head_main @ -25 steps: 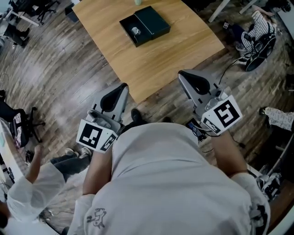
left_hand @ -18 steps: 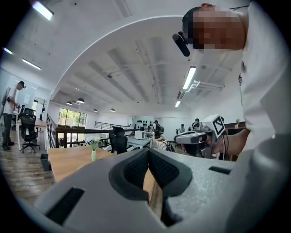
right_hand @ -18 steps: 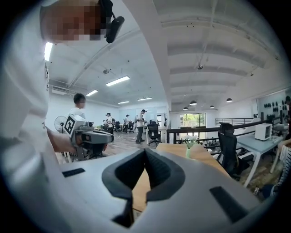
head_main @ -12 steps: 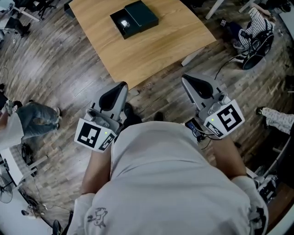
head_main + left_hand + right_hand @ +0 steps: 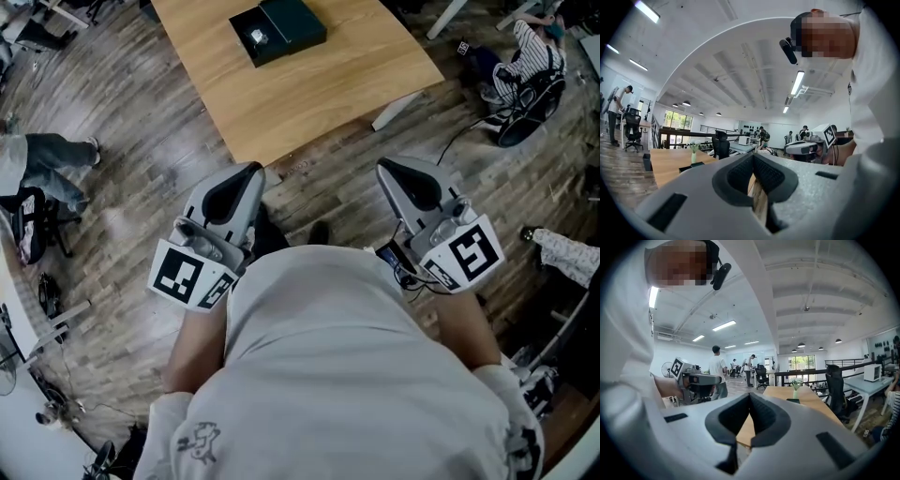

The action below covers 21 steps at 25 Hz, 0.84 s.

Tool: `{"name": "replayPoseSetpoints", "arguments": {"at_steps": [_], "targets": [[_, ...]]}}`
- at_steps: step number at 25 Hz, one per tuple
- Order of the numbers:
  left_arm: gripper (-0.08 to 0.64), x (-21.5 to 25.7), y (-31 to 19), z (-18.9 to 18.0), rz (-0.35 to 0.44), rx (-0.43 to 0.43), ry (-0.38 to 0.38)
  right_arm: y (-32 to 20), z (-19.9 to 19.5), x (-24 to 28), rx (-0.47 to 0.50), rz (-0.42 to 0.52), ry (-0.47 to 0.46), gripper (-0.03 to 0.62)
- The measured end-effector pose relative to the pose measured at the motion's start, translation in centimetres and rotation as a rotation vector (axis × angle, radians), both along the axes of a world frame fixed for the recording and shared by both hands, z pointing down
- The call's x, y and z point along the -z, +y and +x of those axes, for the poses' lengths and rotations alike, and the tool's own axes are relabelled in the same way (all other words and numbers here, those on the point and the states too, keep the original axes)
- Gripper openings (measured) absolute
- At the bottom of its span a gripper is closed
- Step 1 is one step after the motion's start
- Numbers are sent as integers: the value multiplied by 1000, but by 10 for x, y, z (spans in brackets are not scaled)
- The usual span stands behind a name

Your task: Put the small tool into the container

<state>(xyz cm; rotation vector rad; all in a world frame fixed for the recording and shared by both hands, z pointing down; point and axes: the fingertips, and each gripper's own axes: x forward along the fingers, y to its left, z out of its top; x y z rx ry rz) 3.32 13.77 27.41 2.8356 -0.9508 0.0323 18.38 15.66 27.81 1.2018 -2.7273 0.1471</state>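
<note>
A dark box (image 5: 278, 31) lies open on the wooden table (image 5: 309, 94), with a small shiny tool (image 5: 255, 37) in its left half. Both grippers hang over the floor close to my body, short of the table's near edge. My left gripper (image 5: 253, 171) is shut with nothing between its pads (image 5: 753, 157). My right gripper (image 5: 386, 166) is shut and empty as well (image 5: 750, 397). In the right gripper view the box (image 5: 792, 401) shows as a flat dark shape far off on the table.
A small vase (image 5: 795, 392) stands on the table beyond the box. A person in jeans (image 5: 42, 164) and an office chair (image 5: 33, 230) are at the left. Bags and clothing (image 5: 525, 70) lie on the floor at the upper right, near a white table leg (image 5: 398, 111).
The table and box have slid up and away in the head view. The bystander at the left has walked on. Both grippers stay shut by my body.
</note>
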Motion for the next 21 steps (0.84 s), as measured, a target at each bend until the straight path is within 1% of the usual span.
{"name": "replayPoseSetpoints", "arguments": {"at_steps": [2, 7, 14, 21], "targets": [[6, 1, 3, -1, 6, 10, -5, 1, -2, -1, 10, -1, 1, 6], [6, 1, 9, -5, -8, 24, 20, 1, -7, 0, 27, 12, -6, 6], [6, 3, 10, -6, 8, 27, 0, 0, -14, -3, 44, 16, -6, 6], [6, 4, 10, -6, 0, 21, 1, -4, -13, -4, 24, 11, -11, 6]]}}
